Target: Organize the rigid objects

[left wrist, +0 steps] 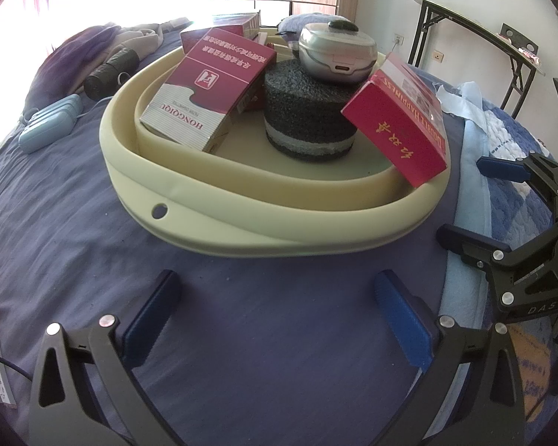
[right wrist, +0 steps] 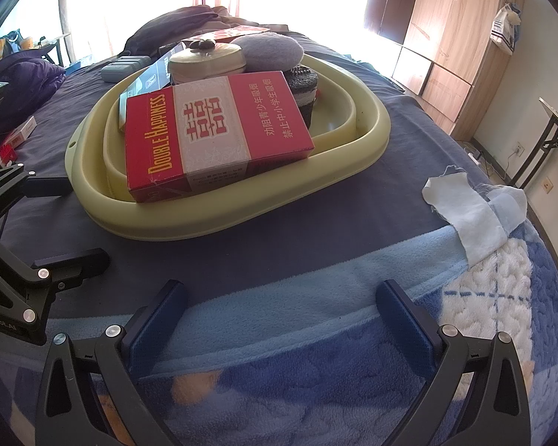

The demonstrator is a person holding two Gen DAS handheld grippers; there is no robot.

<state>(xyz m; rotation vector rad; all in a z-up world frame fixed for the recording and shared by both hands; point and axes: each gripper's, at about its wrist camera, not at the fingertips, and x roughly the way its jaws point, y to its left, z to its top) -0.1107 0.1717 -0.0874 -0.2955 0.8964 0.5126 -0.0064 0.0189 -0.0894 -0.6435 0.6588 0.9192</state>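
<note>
A pale yellow basin (left wrist: 160,189) (right wrist: 241,219) sits on a bed with a purple sheet. In it lie a Hongqiqu box (left wrist: 208,85), a red Double Happiness box (left wrist: 401,126) (right wrist: 215,133) leaning on the rim, and a dark foam cylinder (left wrist: 308,119) (right wrist: 305,85) with a silver case (left wrist: 334,52) (right wrist: 208,59) on top. My left gripper (left wrist: 275,319) is open and empty in front of the basin; it also shows in the right wrist view (right wrist: 67,223). My right gripper (right wrist: 282,319) is open and empty over the blanket; it also shows in the left wrist view (left wrist: 465,200).
A light blue case (left wrist: 48,126) (right wrist: 124,65) and dark rolled items (left wrist: 108,74) lie on the bed left of the basin. A blue and white blanket (right wrist: 465,316) with a white cloth (right wrist: 465,215) lies to the right. A folding table (left wrist: 476,33) and a wardrobe (right wrist: 454,37) stand beyond.
</note>
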